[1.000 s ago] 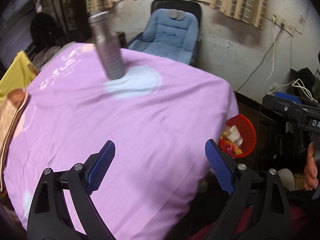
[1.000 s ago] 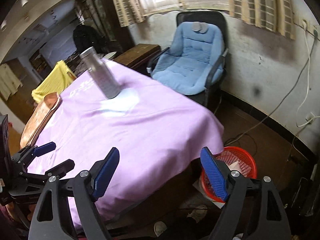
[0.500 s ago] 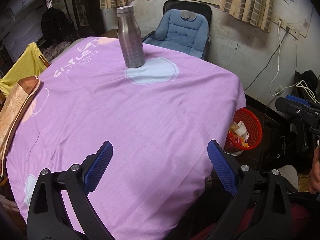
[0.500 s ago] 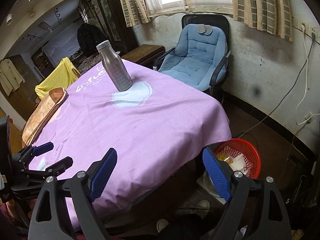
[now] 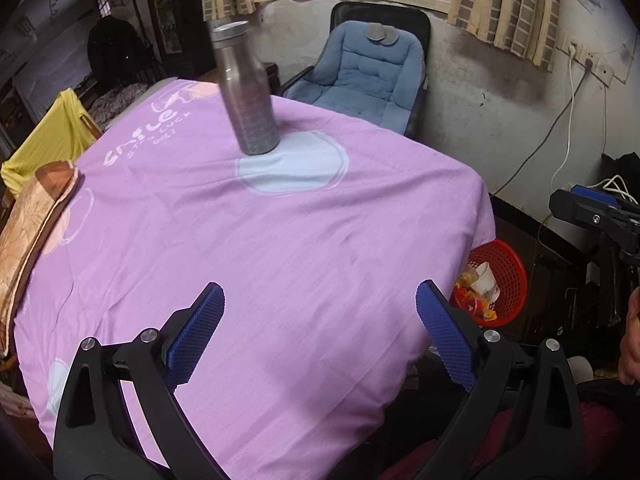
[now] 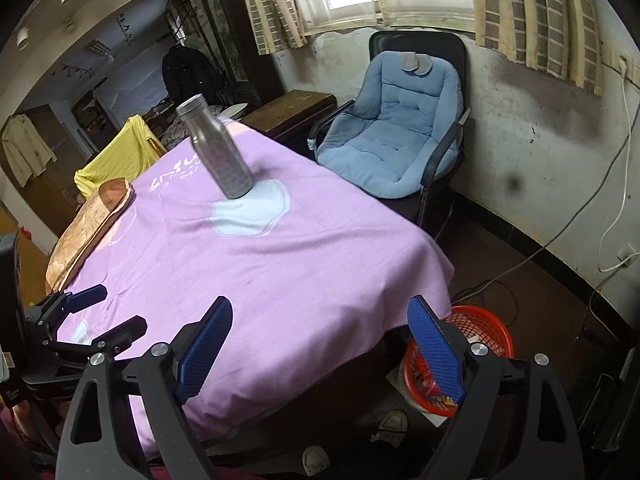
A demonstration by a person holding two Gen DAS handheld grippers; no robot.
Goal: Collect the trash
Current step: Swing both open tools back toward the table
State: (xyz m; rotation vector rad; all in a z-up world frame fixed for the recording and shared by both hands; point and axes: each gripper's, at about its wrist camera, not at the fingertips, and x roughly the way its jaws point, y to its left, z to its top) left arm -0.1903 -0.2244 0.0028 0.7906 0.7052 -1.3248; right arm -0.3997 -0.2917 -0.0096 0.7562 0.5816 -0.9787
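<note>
A red mesh trash basket (image 5: 509, 264) stands on the floor by the table's right corner, with a white paper cup (image 5: 485, 280) and wrappers inside; it also shows in the right wrist view (image 6: 486, 322). My left gripper (image 5: 320, 328) is open and empty above the near part of the purple tablecloth (image 5: 248, 248). My right gripper (image 6: 320, 340) is open and empty over the table's near right corner, its right finger in front of the basket. No loose trash shows on the table.
A steel bottle (image 5: 246, 92) stands at the far side of the table (image 6: 280, 264). A folded orange cloth (image 5: 28, 220) lies at the left edge. A blue padded chair (image 6: 400, 136) stands behind the table. Cables run along the right wall.
Both views shifted slightly; the bottle looks nearer and tilted in the left wrist view. Both grippers stay open and empty.
</note>
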